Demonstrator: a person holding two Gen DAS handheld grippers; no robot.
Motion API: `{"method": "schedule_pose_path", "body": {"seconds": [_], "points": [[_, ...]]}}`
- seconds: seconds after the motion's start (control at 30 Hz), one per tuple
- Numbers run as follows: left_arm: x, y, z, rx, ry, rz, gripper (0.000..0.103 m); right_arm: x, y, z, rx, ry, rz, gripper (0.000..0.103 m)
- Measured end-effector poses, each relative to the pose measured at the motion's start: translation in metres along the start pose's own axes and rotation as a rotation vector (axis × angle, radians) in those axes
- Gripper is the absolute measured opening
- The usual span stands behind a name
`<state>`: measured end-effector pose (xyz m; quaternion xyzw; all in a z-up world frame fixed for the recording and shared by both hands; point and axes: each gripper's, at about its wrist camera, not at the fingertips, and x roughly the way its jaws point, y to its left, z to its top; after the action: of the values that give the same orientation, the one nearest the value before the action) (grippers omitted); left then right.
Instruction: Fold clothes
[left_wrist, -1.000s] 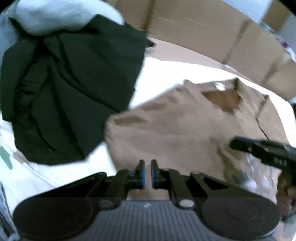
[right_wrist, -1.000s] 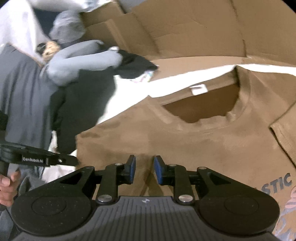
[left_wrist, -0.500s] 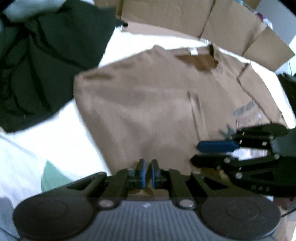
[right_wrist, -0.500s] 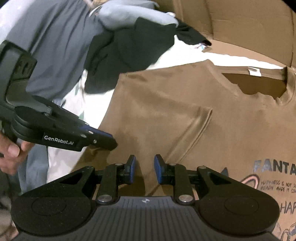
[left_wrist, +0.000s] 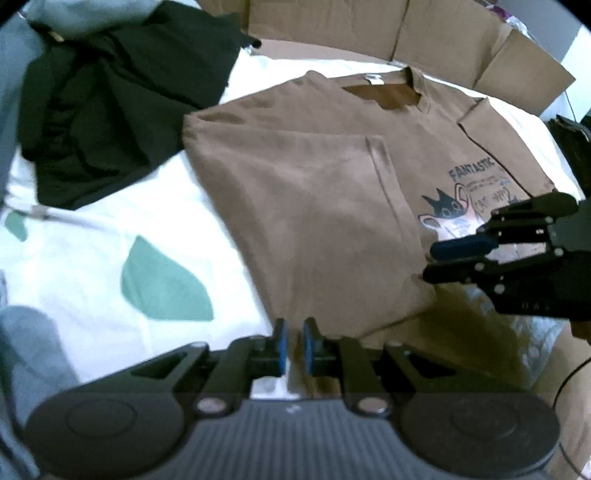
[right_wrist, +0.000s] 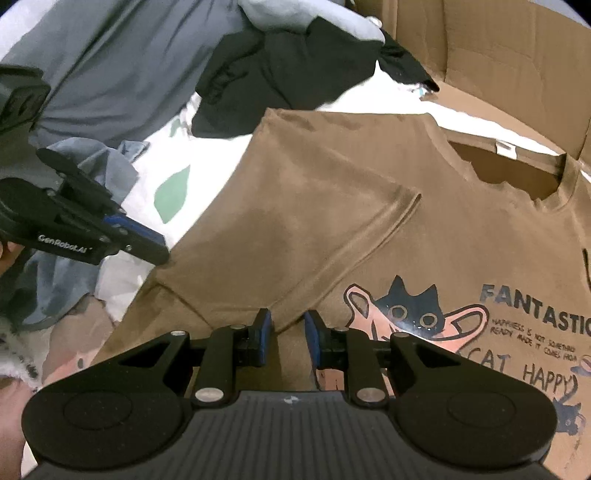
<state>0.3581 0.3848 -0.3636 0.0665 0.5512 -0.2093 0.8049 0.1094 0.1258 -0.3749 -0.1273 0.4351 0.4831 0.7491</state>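
A brown T-shirt with a cat print lies flat on the bed, collar at the far end. Its left side and sleeve are folded in over the front. My left gripper hovers at the shirt's near left edge. Its jaws are opening, and a narrow gap shows sheet and shirt edge with no cloth pinched. From the right wrist view, the left gripper sits just off the folded edge. My right gripper stands open over the flap's lower corner, near the print, gripping nothing. It also shows as the right gripper over the print.
A black garment is heaped at the far left beside grey clothes. Cardboard box walls rise behind the collar. The white sheet with green leaves is exposed left of the shirt. A hand holds the left gripper.
Both grippers have drawn back from the collar end toward the shirt's lower part. The left jaws, shut before, now stand slightly apart. The right view has rolled.
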Motion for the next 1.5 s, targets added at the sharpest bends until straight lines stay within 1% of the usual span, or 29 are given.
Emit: {"method": "schedule_pose_path", "body": {"seconds": [0.13, 0.2, 0.27, 0.33, 0.37, 0.4, 0.47, 0.53, 0.63, 0.7, 0.73, 0.83, 0.87, 0.9, 1.03, 1.13, 1.17, 1.2, 1.27, 1.33, 1.5], "points": [[-0.003, -0.005, -0.007, -0.017, -0.014, -0.006, 0.029, -0.006, 0.006, 0.002, -0.001, -0.024, 0.016, 0.027], [0.002, -0.009, -0.009, -0.018, -0.010, -0.011, 0.031, -0.006, 0.010, 0.003, -0.008, -0.028, 0.024, 0.027], [0.009, -0.012, -0.013, -0.028, 0.001, -0.008, 0.031, -0.004, 0.013, 0.005, -0.010, -0.030, 0.033, 0.027], [0.013, -0.013, -0.016, -0.036, -0.008, 0.002, 0.030, -0.002, 0.016, 0.006, -0.010, -0.029, 0.041, 0.027], [0.016, -0.012, -0.017, -0.046, -0.006, 0.005, 0.029, -0.001, 0.018, 0.007, -0.009, -0.028, 0.045, 0.027], [0.018, -0.010, -0.019, -0.059, 0.002, 0.003, 0.020, 0.001, 0.019, 0.007, -0.010, -0.028, 0.047, 0.027], [0.020, -0.007, -0.023, -0.075, 0.019, -0.004, 0.013, 0.006, 0.022, 0.007, -0.010, -0.027, 0.055, 0.027], [0.021, -0.007, -0.028, -0.061, 0.027, 0.008, 0.011, 0.012, 0.025, 0.007, -0.013, -0.022, 0.063, 0.027], [0.020, 0.000, -0.032, -0.096, 0.022, 0.000, 0.007, 0.024, 0.029, 0.002, -0.031, 0.004, 0.050, 0.027], [0.021, 0.006, -0.035, -0.141, 0.020, -0.016, 0.006, 0.028, 0.030, -0.002, -0.050, 0.010, 0.042, 0.026], [0.021, 0.011, -0.036, -0.185, 0.021, -0.033, 0.006, 0.028, 0.031, -0.004, -0.062, 0.010, 0.040, 0.026], [0.022, 0.035, -0.041, -0.381, 0.029, -0.114, 0.006, 0.025, 0.035, -0.008, -0.100, 0.012, 0.028, 0.026], [0.022, 0.041, -0.043, -0.425, 0.029, -0.133, 0.006, 0.023, 0.036, -0.009, -0.108, 0.014, 0.025, 0.026], [0.021, 0.043, -0.043, -0.437, 0.028, -0.141, 0.006, 0.022, 0.036, -0.010, -0.112, 0.017, 0.024, 0.026], [0.008, 0.035, -0.041, -0.395, 0.017, -0.131, 0.005, 0.012, 0.036, -0.011, -0.114, 0.016, 0.020, 0.026], [-0.005, 0.032, -0.040, -0.407, 0.001, -0.111, 0.005, 0.006, 0.033, -0.009, -0.095, 0.000, 0.027, 0.026], [-0.009, 0.031, -0.039, -0.420, -0.014, -0.116, 0.005, 0.005, 0.033, -0.007, -0.091, -0.008, 0.028, 0.027], [-0.013, 0.028, -0.037, -0.411, -0.030, -0.111, 0.005, 0.004, 0.033, -0.005, -0.087, -0.016, 0.030, 0.027], [-0.018, 0.022, -0.032, -0.370, -0.060, -0.094, 0.005, 0.003, 0.033, -0.001, -0.078, -0.025, 0.034, 0.027], [-0.018, 0.016, -0.027, -0.330, -0.083, -0.093, 0.005, 0.005, 0.036, 0.003, -0.072, -0.026, 0.042, 0.027], [-0.002, 0.005, -0.013, -0.273, -0.108, -0.100, 0.005, 0.014, 0.039, 0.007, -0.075, -0.034, 0.034, 0.026]]}}
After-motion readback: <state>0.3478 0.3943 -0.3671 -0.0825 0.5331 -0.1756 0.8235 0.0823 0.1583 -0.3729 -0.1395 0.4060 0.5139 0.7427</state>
